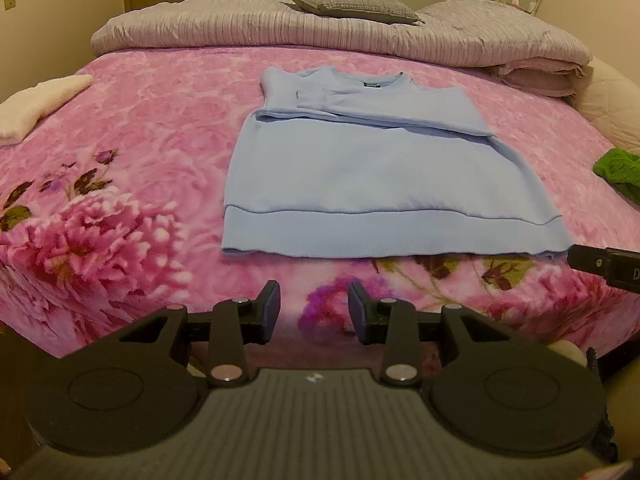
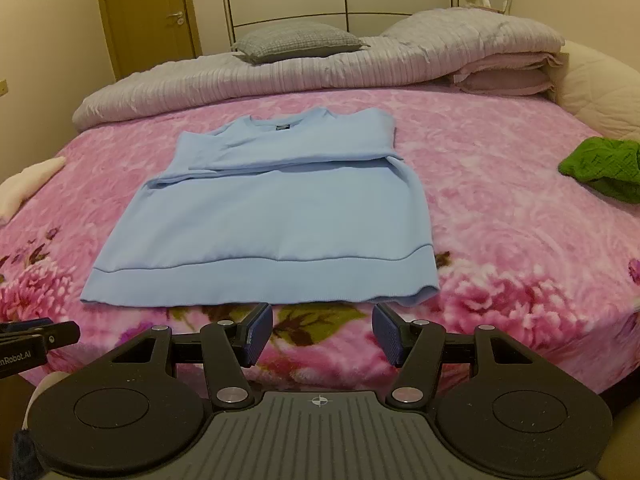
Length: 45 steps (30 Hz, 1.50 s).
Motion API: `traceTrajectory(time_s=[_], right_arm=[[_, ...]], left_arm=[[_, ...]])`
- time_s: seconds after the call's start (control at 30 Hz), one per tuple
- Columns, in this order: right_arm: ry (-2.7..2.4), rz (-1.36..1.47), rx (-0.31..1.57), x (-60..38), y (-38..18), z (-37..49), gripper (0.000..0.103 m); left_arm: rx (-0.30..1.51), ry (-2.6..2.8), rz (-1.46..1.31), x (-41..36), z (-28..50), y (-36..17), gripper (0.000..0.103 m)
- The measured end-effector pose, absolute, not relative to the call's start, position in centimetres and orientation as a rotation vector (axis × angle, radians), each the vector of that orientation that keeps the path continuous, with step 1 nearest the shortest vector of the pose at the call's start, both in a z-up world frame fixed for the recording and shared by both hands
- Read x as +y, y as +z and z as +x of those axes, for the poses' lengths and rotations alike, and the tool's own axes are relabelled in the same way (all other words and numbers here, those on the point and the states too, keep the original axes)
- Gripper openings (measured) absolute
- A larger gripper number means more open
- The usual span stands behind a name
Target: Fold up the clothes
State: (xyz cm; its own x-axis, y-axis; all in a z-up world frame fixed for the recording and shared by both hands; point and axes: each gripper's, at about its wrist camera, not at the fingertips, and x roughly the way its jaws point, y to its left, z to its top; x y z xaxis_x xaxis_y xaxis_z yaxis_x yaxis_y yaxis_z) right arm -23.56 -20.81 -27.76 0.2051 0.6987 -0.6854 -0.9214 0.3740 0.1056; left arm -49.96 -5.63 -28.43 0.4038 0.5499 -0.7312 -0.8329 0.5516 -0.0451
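A light blue sweatshirt lies flat on the pink flowered bedspread, sleeves folded in across the chest, hem toward me. My left gripper hovers open just short of the hem's left part, nothing between its fingers. My right gripper stands open in front of the hem's right corner, also empty. The right gripper's tip shows at the right edge of the left wrist view, and the left gripper's tip at the left edge of the right wrist view.
A green knitted garment lies at the bed's right side. A folded white cloth sits at the left. A rolled grey quilt and a grey pillow line the far side.
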Motion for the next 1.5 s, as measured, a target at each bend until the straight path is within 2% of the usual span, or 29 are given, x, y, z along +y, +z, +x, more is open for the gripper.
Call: traceTrajectory(time_s=[0.4,0.87,1.1,1.17,1.33,1.37,1.47,1.5], right_arm=[[1.217,-0.286,0.832,-20.2,-29.6,-21.3,0.059],[1.165,0.150,1.084,-20.1,-32.8,-5.9,0.059],[1.185,0.235,1.260,-17.1,-36.2,-2.6,0.059],[1.201,0.287,1.289,-16.7,-36.8,-2.1,0.059],[1.229,0.371,1.328,-16.7,-37.7,-1.1,0.058],[1.237,0.378,1.334,-16.9,-37.8,-1.0,0.058],[1.251,0.389,1.359,-17.8,-37.7,-1.1,0.058],[1.252,0.389,1.369,-18.1,-37.6,-1.3,0.058]], left_arm=[[0.686,0.873,-0.529,-2.1,-51.2,-30.1,0.034],[0.568,0.832,-0.783,8.9,-54.3,-34.2,0.035],[0.459,0.728,-0.977,12.2,-55.0,-36.5,0.035],[0.435,0.694,-1.013,12.6,-55.1,-37.1,0.039],[0.417,0.639,-1.044,13.1,-55.4,-37.6,0.040],[0.425,0.642,-1.051,13.1,-55.7,-37.6,0.038],[0.447,0.651,-1.070,13.1,-56.5,-37.6,0.018],[0.446,0.651,-1.080,13.1,-56.8,-37.6,0.018]])
